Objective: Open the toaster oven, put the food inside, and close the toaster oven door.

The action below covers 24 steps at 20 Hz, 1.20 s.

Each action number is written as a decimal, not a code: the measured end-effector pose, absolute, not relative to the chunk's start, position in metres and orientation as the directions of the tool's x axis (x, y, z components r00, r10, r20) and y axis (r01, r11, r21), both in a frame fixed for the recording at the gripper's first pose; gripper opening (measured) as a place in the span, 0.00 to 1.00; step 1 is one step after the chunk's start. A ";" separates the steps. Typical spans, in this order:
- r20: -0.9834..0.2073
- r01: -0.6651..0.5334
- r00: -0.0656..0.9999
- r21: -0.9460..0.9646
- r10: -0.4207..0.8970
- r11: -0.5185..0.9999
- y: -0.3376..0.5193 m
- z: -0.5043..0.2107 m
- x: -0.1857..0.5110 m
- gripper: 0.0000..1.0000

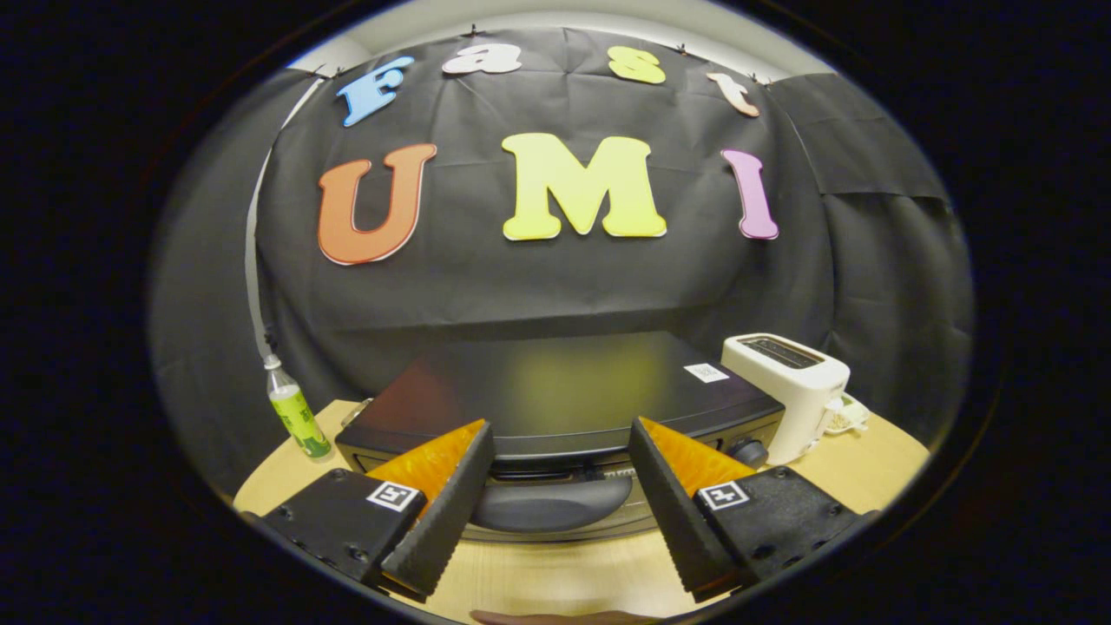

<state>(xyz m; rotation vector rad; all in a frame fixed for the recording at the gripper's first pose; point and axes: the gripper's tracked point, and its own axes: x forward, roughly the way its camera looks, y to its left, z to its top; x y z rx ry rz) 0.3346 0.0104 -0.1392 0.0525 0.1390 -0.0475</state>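
The gripper [560, 473] is seen spread wide, nothing held between its ribbed fingers [443, 512], and it is poised at the front of the black toaster oven [555, 391], which sits in the middle of the light wooden table [555, 582]. The oven's door handle [551, 503], a dark curved bar along the top of the door, lies between the two fingers and just ahead of them, not yet touched by either as far as can be told. The door appears closed. A control knob [748, 451] is seen at the right front of the oven. To the right, beside the oven, a white pop-up toaster [794, 391] stands; to the far left a green-labelled bottle [295, 412] is placed near the table's edge. The food is not identified here.

The step in hand is judged to be the opening of the door. For it to be done well, the fingers should be brought forward until the handle is fully between them, centred along its length, and closed firmly before any pull is made. The pull is best made outward and downward in an arc about the door's lower hinge, so that the handle is not slipped from the pads and the oven is not dragged across the table.
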 end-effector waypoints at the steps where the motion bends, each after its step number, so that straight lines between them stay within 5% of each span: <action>1: -0.139 0.055 0.989 0.054 -0.047 0.997 0.011 -0.141 0.334 1.00; 15: -0.160 0.038 0.986 0.010 -0.036 0.999 0.009 -0.170 0.292 0.98; 24: -0.318 0.000 0.948 0.052 0.017 0.999 0.007 -0.223 0.234 0.97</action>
